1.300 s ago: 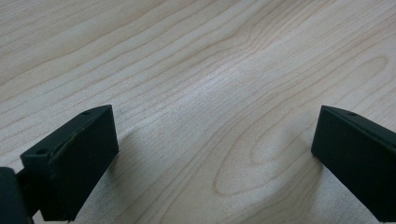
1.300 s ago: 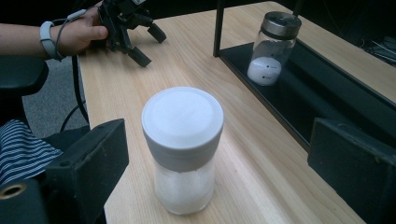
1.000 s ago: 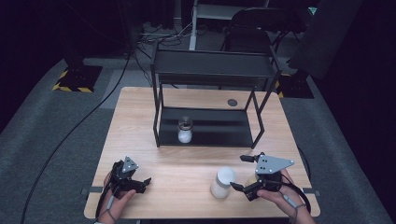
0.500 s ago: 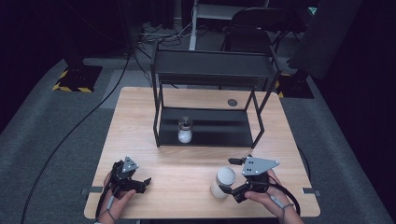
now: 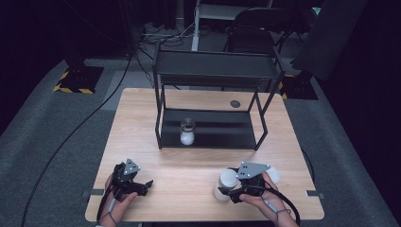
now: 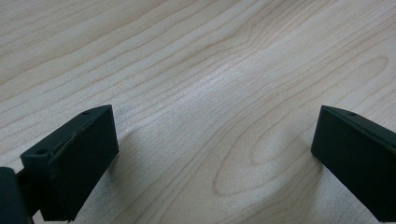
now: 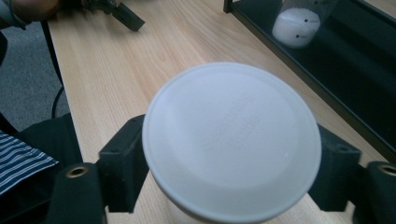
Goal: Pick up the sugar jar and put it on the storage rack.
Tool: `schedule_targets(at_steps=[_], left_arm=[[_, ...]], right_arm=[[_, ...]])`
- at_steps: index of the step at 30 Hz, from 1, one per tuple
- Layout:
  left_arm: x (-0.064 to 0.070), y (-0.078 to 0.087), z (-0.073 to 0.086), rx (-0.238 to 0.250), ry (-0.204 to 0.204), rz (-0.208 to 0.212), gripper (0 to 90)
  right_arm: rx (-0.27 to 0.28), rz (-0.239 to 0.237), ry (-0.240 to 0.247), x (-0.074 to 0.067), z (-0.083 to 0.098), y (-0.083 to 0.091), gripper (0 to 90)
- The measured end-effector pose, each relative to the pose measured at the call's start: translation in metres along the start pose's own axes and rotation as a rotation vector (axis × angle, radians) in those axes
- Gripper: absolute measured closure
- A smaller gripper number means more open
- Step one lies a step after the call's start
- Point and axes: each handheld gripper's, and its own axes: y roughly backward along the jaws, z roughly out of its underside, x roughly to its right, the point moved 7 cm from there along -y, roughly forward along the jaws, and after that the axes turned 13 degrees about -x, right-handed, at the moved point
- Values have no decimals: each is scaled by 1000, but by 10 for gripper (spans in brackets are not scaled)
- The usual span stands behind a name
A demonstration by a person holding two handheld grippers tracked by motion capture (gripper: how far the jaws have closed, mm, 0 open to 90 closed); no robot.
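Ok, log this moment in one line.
right gripper: jaws just closed on white lidded container | left gripper: open, idle on table | shelf rack: jar

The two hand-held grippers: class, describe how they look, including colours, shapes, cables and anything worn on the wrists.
Both the left claw and the right claw are black, with blocky square-ended jaws. Each carries a grey three-cornered plate on top and trails a black cable. A thin dark band circles the left wrist.
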Motion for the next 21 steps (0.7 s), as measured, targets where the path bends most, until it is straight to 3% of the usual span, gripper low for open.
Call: schedule_targets(at_steps=[12,21], left_arm=[[0,0,0,0,0,0,5],[0,0,0,0,0,0,5]], right_arm=[[-25,-3,34,1,-6,3,334],[-13,-7,61,7,-22,25,334]])
